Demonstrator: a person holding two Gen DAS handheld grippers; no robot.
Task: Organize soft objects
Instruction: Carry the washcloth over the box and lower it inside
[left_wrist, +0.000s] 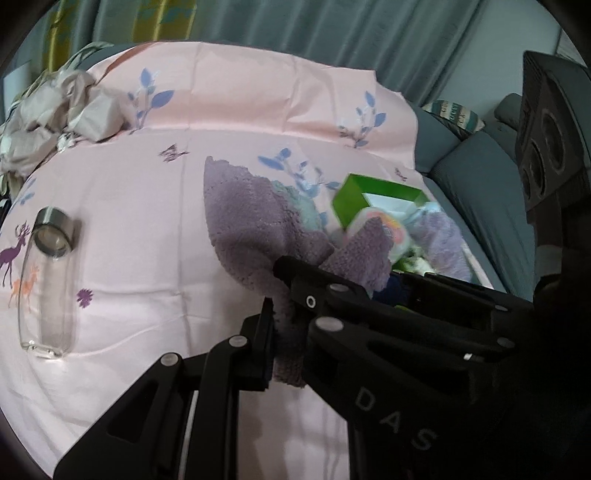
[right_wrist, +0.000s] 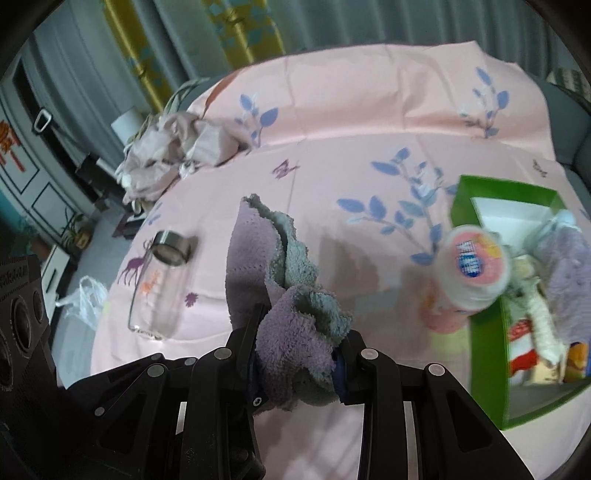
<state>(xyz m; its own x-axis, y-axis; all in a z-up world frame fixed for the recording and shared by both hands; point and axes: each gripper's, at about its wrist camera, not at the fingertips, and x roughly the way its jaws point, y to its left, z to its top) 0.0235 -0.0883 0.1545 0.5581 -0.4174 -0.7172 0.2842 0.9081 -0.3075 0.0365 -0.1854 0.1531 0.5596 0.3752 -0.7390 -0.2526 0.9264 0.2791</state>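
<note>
A: Where is the purple towel (right_wrist: 255, 254) right now?

B: It hangs between the two tools over the pink bedsheet (left_wrist: 147, 221). The left gripper (left_wrist: 284, 314) has its fingers closed on one hem, and the right gripper (right_wrist: 299, 354) is clamped on a bunched corner where the teal underside shows. The far end droops towards the sheet; whether it touches is hard to say through the fisheye.

A: How does it handle?

B: It looks light and thoroughly limp, a thick fleecy pile with no stiffness, so it sags wherever it is unsupported. The pile probably gives good friction, so slipping seems unlikely, and nothing about it is fragile. The bother is the bulk: a wad like the one in the right jaws may hide layers and fold crooked.

A: Best place to hold it, then?

B: At two corners along one edge, a single layer in each, so the cloth hangs flat and can be folded before going to the green box (right_wrist: 480, 206), which sits near on the right, already crowded with soft things. The glass bottle (left_wrist: 48, 280) lies well apart on the left and is best left alone.
</note>
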